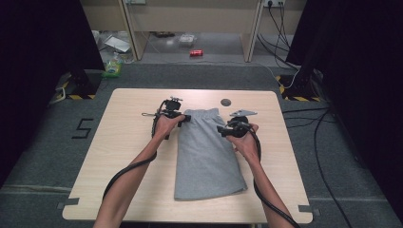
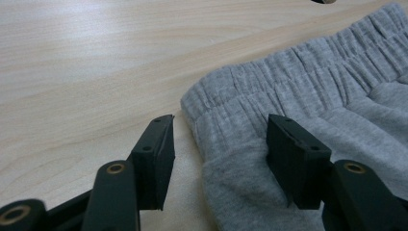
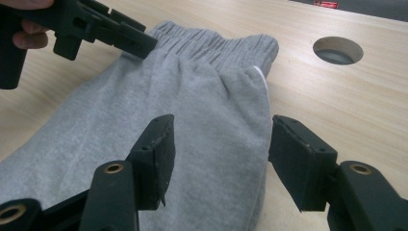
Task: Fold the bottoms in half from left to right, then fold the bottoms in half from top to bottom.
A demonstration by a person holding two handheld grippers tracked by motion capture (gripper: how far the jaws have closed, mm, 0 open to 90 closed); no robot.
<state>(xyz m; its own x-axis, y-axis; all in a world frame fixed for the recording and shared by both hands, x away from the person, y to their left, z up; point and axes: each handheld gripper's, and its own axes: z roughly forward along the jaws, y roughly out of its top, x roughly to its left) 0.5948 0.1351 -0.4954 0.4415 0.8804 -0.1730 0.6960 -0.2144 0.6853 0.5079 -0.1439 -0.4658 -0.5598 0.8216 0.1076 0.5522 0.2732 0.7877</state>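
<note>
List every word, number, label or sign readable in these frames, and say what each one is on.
"5": a large dark figure on the grey floor left of the table, in the high view.
Red can on the floor beyond the table: its print is too small to read.
Grey shorts: a white edge shows near the waistband in the right gripper view, with no text visible.

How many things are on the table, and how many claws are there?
Grey shorts: 1
Claws: 2, the left claw and the right claw
Total: 3
</note>
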